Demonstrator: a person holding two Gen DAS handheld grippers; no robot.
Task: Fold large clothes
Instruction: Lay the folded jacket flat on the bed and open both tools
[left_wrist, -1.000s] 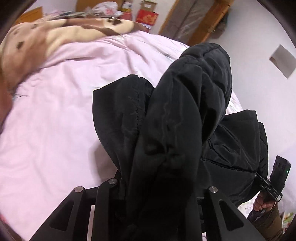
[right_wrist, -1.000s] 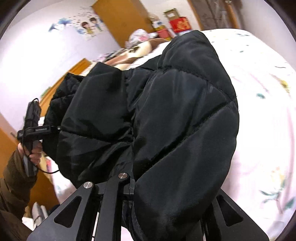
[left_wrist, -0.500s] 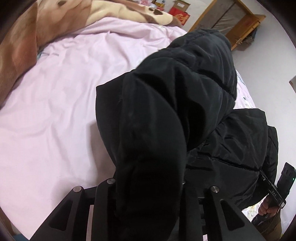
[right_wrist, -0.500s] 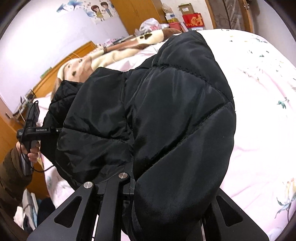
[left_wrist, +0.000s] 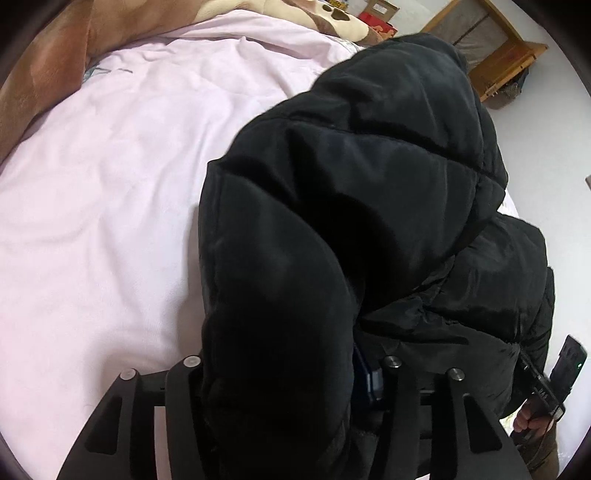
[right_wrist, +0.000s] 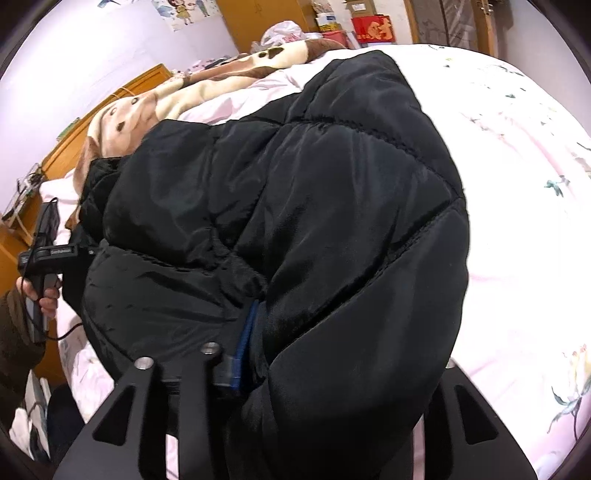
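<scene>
I see a bed with a pale pink sheet (left_wrist: 110, 192), flower-printed toward the right wrist view's right edge. A brown and cream cartoon blanket (right_wrist: 155, 107) lies bunched at its far end. Beyond it stand a wooden wardrobe (right_wrist: 258, 18), red boxes (right_wrist: 373, 29), a white plastic bag (right_wrist: 284, 31) and cartoon wall stickers (right_wrist: 184, 9).

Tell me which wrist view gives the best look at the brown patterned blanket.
The right wrist view: the brown patterned blanket shows its cartoon face and spots beyond the black jacket. The left wrist view catches only its edge along the top and left of the pink sheet.
</scene>
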